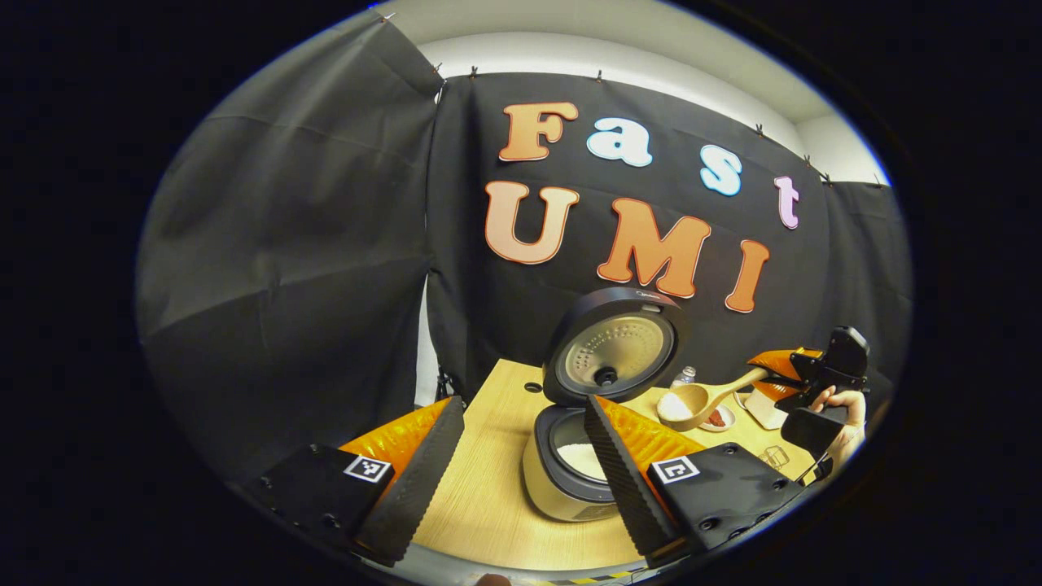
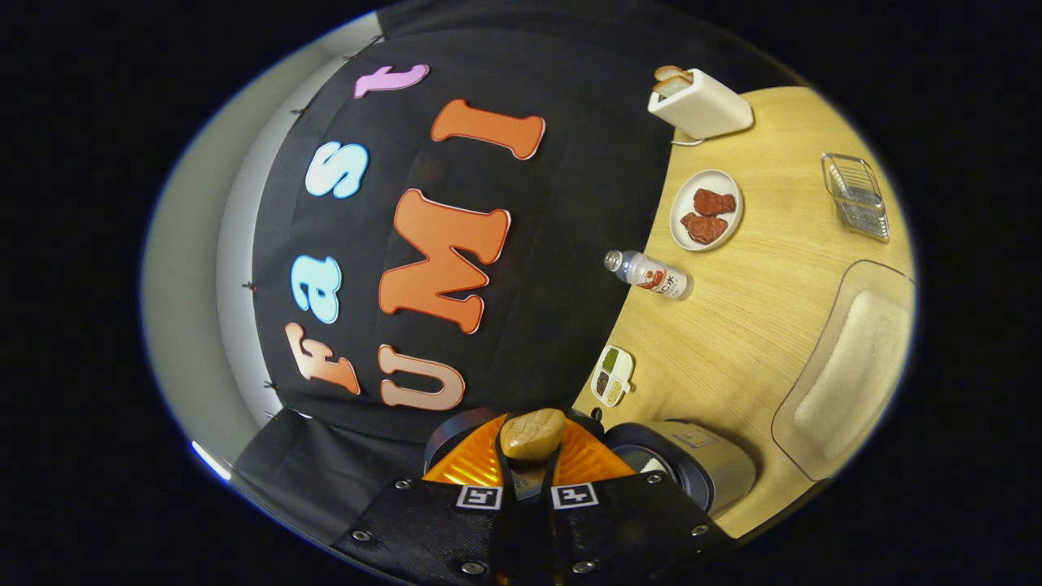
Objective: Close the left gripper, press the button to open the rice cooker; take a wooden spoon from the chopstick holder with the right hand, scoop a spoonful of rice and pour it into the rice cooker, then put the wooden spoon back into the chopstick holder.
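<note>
Left gripper view: wooden spoon [image 1: 707,398] near-level, bowl toward rice cooker [image 1: 570,476] (lid up); right jaws clamp handle, left jaws apart.

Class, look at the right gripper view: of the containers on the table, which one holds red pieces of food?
The round white plate, between the toaster and the lying bottle. The clear tub holds rice, and the wire basket looks empty.

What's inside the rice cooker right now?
The rice cooker stands with its lid up; white rice lies in the pot. The left gripper's finger covers the pot's right side.
</note>
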Demonstrator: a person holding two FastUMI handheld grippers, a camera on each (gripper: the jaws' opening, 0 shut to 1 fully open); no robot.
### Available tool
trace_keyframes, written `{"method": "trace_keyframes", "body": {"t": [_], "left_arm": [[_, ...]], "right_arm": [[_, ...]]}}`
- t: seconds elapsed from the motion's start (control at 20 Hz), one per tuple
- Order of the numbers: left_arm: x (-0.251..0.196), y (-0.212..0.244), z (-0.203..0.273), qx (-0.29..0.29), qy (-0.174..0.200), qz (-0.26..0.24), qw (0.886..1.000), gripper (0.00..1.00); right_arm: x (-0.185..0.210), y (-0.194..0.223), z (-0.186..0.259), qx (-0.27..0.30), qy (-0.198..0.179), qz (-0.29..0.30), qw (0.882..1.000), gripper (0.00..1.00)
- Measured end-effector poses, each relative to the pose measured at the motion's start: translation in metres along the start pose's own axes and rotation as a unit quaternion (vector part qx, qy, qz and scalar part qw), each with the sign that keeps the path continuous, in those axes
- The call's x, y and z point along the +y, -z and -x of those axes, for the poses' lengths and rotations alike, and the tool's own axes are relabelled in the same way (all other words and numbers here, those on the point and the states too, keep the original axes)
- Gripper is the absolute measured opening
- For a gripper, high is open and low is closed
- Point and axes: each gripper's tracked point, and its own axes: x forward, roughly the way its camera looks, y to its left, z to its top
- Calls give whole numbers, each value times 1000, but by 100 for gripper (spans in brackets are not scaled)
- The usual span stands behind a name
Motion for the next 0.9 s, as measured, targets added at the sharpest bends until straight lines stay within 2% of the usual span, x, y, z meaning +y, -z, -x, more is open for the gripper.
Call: {"method": "trace_keyframes", "body": {"t": [0.15,0.4,0.9], "left_arm": [[6,2,0,1,-7,-6,1000,100],[9,-1,-2,1,-3,2,1000,100],[6,-6,0,-7,0,-15,1000,100]], "right_arm": [[11,1,-8,-4,0,49,999,8],[18,10,-14,1,-5,95,995,8],[27,24,-13,-2,-9,197,980,8]]}}
